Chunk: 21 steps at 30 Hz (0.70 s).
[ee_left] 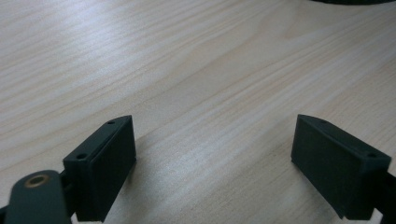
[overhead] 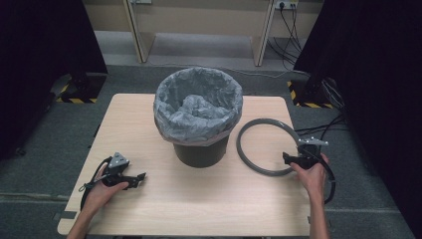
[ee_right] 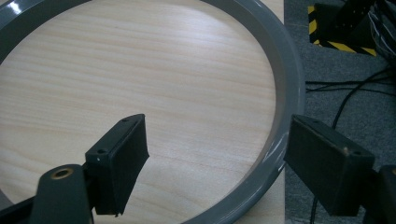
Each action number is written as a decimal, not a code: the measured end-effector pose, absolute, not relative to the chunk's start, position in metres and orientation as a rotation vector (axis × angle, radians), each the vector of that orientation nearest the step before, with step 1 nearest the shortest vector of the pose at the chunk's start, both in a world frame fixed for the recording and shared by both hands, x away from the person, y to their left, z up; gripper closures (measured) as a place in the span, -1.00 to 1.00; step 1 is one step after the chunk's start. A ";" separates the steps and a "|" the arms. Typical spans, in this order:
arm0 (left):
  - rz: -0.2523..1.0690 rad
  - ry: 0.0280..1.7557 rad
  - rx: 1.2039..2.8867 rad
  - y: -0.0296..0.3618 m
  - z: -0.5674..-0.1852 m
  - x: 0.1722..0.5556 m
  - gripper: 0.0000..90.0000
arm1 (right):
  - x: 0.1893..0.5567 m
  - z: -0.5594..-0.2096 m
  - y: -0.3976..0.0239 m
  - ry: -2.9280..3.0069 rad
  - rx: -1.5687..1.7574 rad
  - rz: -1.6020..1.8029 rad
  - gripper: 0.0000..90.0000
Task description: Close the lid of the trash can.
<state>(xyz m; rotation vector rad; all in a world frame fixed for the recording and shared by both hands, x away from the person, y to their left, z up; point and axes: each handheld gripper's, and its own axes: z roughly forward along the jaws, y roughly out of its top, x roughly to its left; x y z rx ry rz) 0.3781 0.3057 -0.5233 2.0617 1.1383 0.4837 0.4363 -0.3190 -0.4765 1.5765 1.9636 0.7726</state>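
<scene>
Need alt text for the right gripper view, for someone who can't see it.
Open black tongs straddle the rim of a grey plastic ring lying on a light wooden table, not yet squeezing it. Grey carpet with cables lies beyond the table's edge.

high view: fixed overhead at the person's side, facing forward and down, far enough to take in the whole table [overhead: 199, 209] and the floor beyond. left gripper view: low, close to the tabletop, looking along its own jaws. right gripper view: close above the grey ring [ee_right: 285, 93] at the table's edge. all three views share the wooden tabletop.
</scene>
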 end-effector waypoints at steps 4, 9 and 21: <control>0.485 1.138 2.063 0.306 -0.523 0.378 -0.71 | 0.436 -0.475 -0.324 1.943 1.603 0.790 -0.52; 0.485 1.138 2.062 0.306 -0.523 0.378 -0.71 | 0.435 -0.476 -0.335 1.911 1.656 0.804 -0.49; 0.484 1.140 2.065 0.306 -0.523 0.377 -0.71 | 0.443 -0.493 -0.349 1.949 1.741 0.790 0.12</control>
